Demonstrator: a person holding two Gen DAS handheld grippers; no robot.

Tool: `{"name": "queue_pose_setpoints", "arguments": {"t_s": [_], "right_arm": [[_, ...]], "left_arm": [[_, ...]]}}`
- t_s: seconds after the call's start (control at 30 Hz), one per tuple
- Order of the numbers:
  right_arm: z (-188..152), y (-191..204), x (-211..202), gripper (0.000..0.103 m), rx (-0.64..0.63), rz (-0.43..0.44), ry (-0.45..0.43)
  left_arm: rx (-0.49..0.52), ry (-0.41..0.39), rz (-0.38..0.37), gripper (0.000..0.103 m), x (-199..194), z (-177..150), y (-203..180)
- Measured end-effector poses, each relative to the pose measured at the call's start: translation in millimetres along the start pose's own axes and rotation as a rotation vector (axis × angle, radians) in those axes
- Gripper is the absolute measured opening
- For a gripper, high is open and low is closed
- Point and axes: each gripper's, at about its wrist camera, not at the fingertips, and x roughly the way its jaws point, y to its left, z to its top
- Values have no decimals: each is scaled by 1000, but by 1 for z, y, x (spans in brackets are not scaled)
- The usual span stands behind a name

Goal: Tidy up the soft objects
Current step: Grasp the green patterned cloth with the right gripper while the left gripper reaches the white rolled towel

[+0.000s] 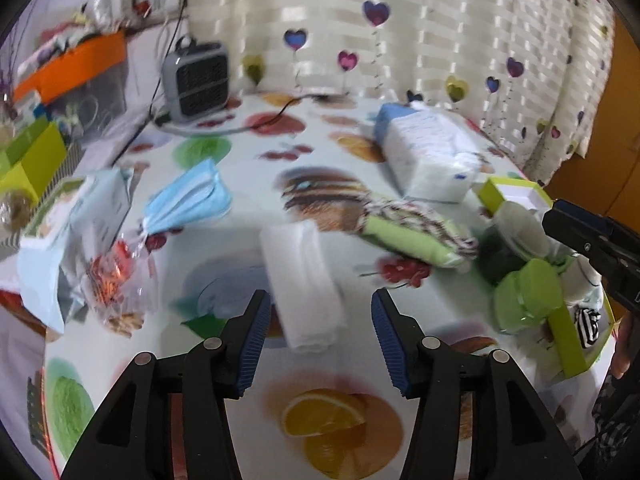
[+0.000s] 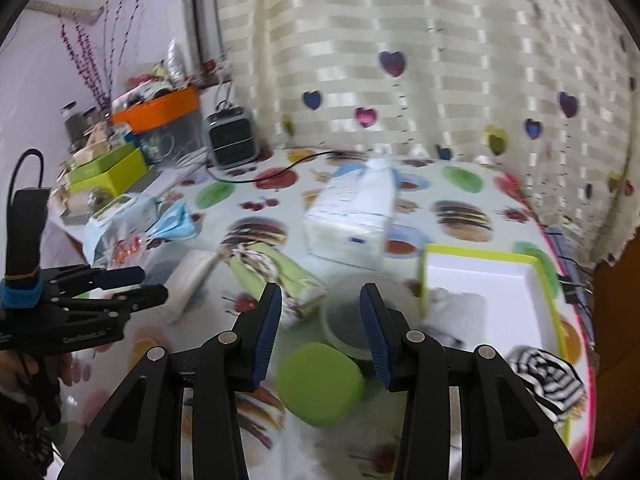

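Note:
A rolled white towel (image 1: 306,280) lies on the fruit-print tablecloth, just ahead of my open, empty left gripper (image 1: 318,338); it also shows in the right wrist view (image 2: 192,280). A green and brown-patterned folded cloth (image 1: 412,226) lies to its right, also seen in the right wrist view (image 2: 276,272). A lime-edged white box (image 2: 492,280) holds a white cloth (image 2: 460,304) and a black-and-white striped cloth (image 2: 544,380). My right gripper (image 2: 320,340) is open and empty above a green-lidded jar (image 2: 320,384) and a clear-lidded jar (image 2: 348,320).
A tissue pack (image 1: 428,156), blue face masks (image 1: 188,200), a mask box (image 1: 80,216), a snack bag (image 1: 116,276) and a small grey heater (image 1: 198,80) with its cord are on the table. Boxes stack at the far left. A curtain hangs behind.

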Motion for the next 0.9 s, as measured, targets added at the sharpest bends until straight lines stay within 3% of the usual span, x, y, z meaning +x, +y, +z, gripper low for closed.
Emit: {"name": "queue_pose_setpoints", "arguments": {"t_s": [0.1, 0.4, 0.67, 0.9], "right_arm": [[6, 6, 12, 42, -18, 25, 16], [18, 25, 59, 42, -88, 76, 153], [25, 45, 92, 42, -219, 43, 262], [25, 54, 112, 42, -267, 34, 323]], "left_arm": [[-41, 16, -23, 52, 6, 1, 13], [-40, 70, -54, 52, 28, 11, 20], [28, 88, -36, 52, 41, 22, 9], [24, 110, -18, 52, 52, 23, 15]]}}
